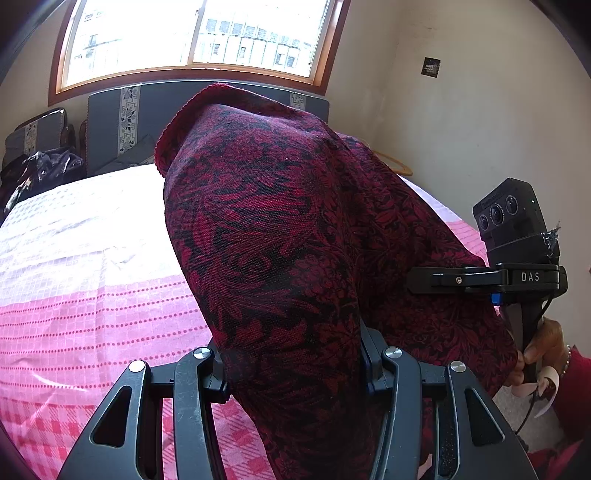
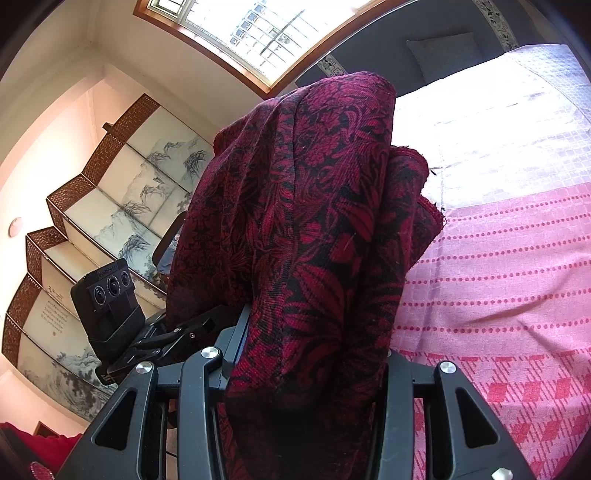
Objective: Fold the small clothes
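Observation:
A dark red garment with a black floral pattern [image 1: 288, 236] hangs draped over my left gripper [image 1: 295, 369], which is shut on it; the fingertips are hidden under the cloth. The same garment [image 2: 314, 229] is draped over my right gripper [image 2: 306, 369], also shut on it, fingertips hidden. Both grippers hold the garment lifted above the bed [image 1: 81, 280]. The right gripper also shows at the right of the left wrist view [image 1: 517, 277], and the left gripper shows at the left of the right wrist view [image 2: 122, 325].
The bed has a pink and white checked cover [image 2: 509, 280]. A grey headboard [image 1: 110, 125] stands under the window [image 1: 192, 33]. Dark clothes lie piled at the far left [image 1: 40, 166]. A painted folding screen [image 2: 122, 206] stands beside the bed.

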A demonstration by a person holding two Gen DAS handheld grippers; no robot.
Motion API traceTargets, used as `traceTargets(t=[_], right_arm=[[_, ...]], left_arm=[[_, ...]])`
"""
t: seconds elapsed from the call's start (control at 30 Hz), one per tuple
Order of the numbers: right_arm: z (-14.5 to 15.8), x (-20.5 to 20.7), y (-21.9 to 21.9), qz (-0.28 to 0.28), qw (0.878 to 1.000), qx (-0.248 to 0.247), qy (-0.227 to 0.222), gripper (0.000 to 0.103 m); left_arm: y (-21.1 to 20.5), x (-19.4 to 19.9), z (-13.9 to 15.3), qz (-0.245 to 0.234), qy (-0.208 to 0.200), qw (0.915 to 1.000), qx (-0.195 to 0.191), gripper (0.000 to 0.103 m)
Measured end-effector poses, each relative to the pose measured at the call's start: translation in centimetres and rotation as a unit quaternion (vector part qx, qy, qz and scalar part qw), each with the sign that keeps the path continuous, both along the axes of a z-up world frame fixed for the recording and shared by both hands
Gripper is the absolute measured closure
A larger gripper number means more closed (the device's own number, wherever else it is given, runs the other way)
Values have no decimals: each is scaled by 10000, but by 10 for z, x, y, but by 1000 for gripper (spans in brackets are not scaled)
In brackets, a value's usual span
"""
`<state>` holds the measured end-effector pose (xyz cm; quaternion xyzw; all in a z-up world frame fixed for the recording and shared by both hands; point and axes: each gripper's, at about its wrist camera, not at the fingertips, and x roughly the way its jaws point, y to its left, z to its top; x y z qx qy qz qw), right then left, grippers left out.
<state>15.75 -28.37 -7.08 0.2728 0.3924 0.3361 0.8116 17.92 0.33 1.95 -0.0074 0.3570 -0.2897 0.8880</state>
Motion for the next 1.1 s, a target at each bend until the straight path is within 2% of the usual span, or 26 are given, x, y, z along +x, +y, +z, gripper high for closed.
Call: traceTargets(t=[0.27,0.63,1.1], right_arm=[[10,6,14,11,10000,-89,3,64],[5,10,17,26,9997,-236,-19,64],[-2,16,27,38,9991,-415,7,64]], left_arm=[[0,-1,-4,54,-3,10000,-14,53],[-9,-6,-10,120,-31,9999,35,53],[-11,-11,-32,257,51,9996,62,52]])
